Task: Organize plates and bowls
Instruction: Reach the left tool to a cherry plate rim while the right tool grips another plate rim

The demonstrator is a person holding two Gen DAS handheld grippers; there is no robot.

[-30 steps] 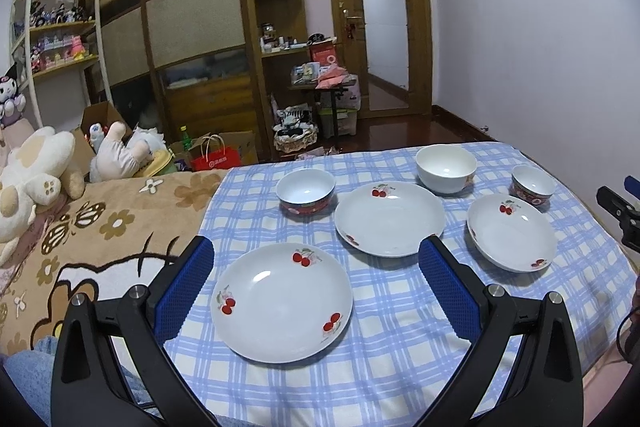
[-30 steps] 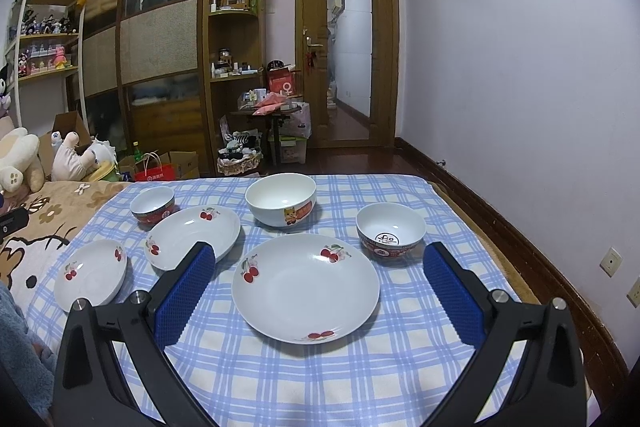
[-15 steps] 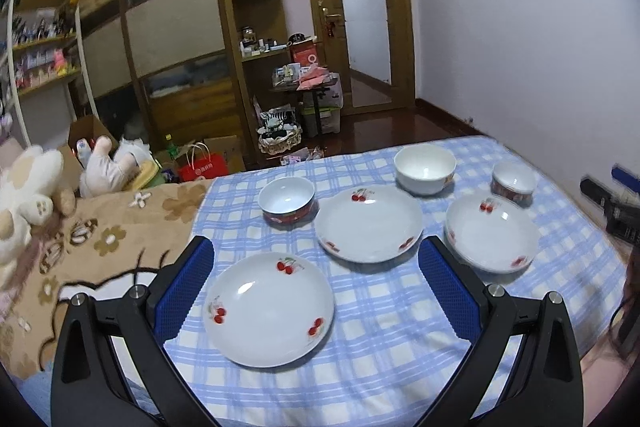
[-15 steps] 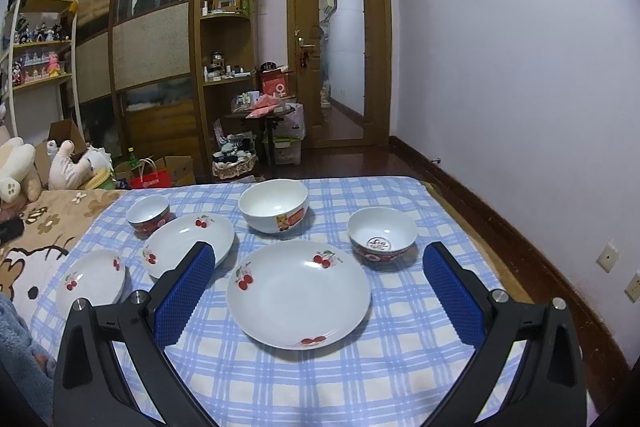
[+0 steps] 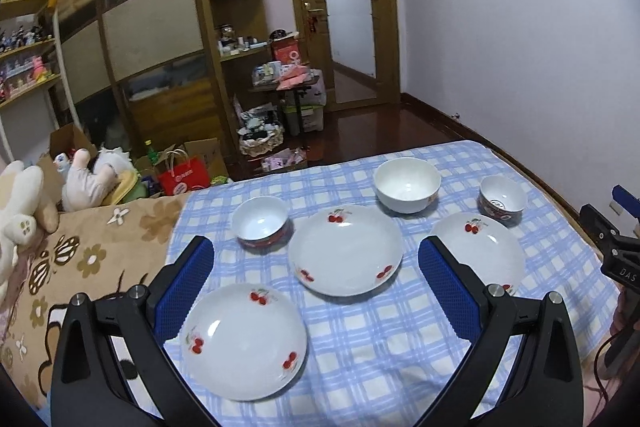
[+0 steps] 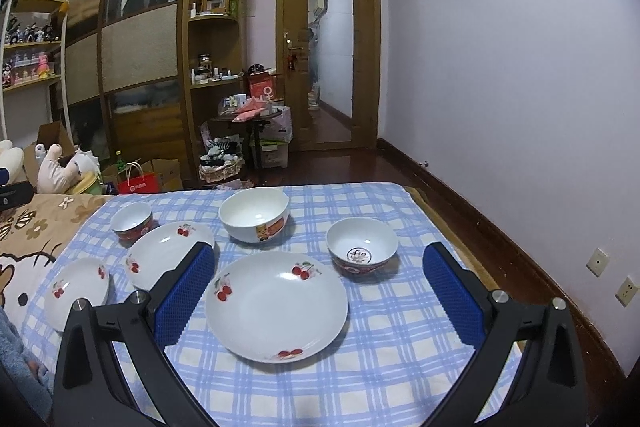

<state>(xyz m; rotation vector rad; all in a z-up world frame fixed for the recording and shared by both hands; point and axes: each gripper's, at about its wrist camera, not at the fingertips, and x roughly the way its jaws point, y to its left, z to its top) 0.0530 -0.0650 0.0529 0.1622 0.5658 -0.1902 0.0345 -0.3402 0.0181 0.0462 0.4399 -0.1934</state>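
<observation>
The blue checked cloth (image 6: 380, 367) is covering the bed, and all six dishes are sitting apart on it, none stacked; so the sorting is, as I judge it, not yet begun. In the right wrist view the large plate (image 6: 276, 305) is lying at six o'clock of the spread, directly ahead of the right gripper (image 6: 318, 291), whose jaws are standing wide and empty. The middle plate (image 5: 346, 250) is sitting at the centre of the left wrist view, with the near plate (image 5: 244, 341) at seven o'clock of it, just ahead of the left gripper (image 5: 316, 287), its jaws also wide and holding nothing. The big white bowl (image 6: 254, 213) is resting at twelve o'clock of the large plate; the patterned bowl (image 6: 362, 249) at two o'clock; the small bowl (image 5: 261, 222) at ten o'clock of the middle plate. Over the last second both cameras have been pulling back and rising, so the dishes are looking smaller and further off; that is suggesting a survey before choosing a first plate, not an approach.
</observation>
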